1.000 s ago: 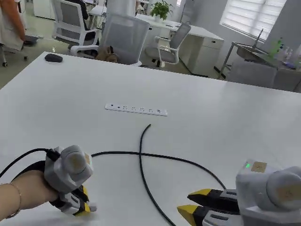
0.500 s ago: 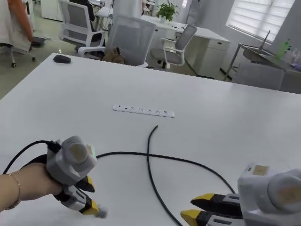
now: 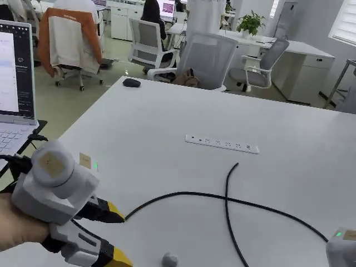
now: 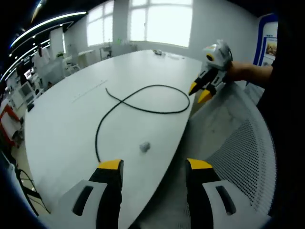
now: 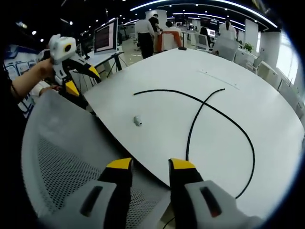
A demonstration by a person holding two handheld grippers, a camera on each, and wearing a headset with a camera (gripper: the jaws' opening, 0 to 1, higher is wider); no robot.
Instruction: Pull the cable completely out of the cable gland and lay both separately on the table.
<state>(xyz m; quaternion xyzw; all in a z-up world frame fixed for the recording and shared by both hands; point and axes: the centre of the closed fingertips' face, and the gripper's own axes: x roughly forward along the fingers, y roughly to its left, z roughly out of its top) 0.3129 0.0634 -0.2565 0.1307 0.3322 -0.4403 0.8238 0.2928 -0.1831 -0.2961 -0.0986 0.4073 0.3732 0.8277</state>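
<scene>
Bottom centre, the cable gland lies just right of the left gripper, whose jaws are apart and empty. The cable loops clear of it, above. The right gripper is likewise parted.

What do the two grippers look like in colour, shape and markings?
The left gripper and the right gripper each have a light grey body and black jaws with yellow tips. The left one has a round domed cap, tan stickers, a small green light and a black cord at its rear.
</scene>
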